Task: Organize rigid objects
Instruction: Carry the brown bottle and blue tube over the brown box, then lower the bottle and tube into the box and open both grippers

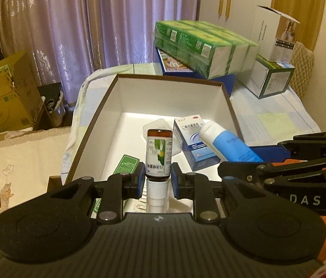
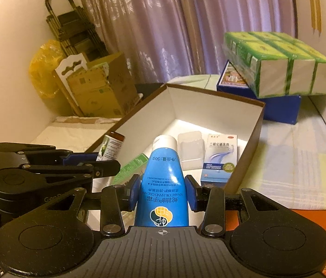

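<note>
My left gripper [image 1: 158, 180] is shut on a brown medicine bottle [image 1: 159, 155] with a white cap, held over the near end of the open white-lined box [image 1: 139, 97]. My right gripper [image 2: 162, 194] is shut on a blue hand cream tube [image 2: 163, 185], white cap pointing forward over the box [image 2: 209, 106]. The tube also shows in the left wrist view [image 1: 227, 142], and the bottle in the right wrist view [image 2: 111, 147]. Inside the box lie a blue-white medicine carton [image 2: 219, 159], a clear plastic case [image 2: 189, 149] and a green flat pack [image 2: 131, 168].
Green tissue packs [image 1: 204, 46] rest on a blue box [image 2: 278, 108] behind the open box. White and green cartons [image 1: 271, 78] stand at the right on the checked cloth. Cardboard boxes [image 1: 3, 99] sit by the curtain at the left.
</note>
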A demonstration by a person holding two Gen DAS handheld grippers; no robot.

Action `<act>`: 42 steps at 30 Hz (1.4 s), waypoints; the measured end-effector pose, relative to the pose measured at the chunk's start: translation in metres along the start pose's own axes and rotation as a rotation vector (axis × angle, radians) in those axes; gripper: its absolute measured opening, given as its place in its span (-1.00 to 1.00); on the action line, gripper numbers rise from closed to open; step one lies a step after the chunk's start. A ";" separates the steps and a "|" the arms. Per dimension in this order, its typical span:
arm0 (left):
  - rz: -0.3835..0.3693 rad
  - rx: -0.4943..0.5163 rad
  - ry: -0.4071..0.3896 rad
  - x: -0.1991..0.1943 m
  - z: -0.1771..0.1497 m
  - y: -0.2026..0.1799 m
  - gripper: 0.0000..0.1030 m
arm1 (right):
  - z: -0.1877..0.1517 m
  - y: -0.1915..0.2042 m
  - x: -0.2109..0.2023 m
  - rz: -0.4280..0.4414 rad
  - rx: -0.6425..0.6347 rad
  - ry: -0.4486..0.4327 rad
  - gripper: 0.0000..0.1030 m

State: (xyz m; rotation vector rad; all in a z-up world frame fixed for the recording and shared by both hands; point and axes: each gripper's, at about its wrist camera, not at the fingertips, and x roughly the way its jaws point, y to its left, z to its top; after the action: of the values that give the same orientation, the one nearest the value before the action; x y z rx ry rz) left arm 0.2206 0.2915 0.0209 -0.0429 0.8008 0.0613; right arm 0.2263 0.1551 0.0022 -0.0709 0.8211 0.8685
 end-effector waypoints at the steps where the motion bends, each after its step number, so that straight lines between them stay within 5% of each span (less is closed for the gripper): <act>1: -0.003 0.000 0.006 0.002 0.000 0.001 -0.62 | 0.000 -0.001 0.002 -0.003 0.002 0.005 -0.26; 33: -0.081 0.028 0.090 0.069 0.018 0.023 -0.63 | 0.017 -0.016 0.060 -0.085 0.056 0.088 -0.26; 37: -0.090 0.027 0.071 0.069 0.021 0.022 -0.42 | 0.017 -0.016 0.061 -0.090 0.060 0.088 -0.26; 42: -0.079 0.021 0.071 0.069 0.022 0.026 -0.40 | 0.018 -0.016 0.061 -0.092 0.060 0.089 -0.26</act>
State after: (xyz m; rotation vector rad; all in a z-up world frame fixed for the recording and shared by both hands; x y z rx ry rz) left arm 0.2828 0.3212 -0.0135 -0.0566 0.8698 -0.0234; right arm 0.2709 0.1909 -0.0304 -0.0948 0.9199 0.7582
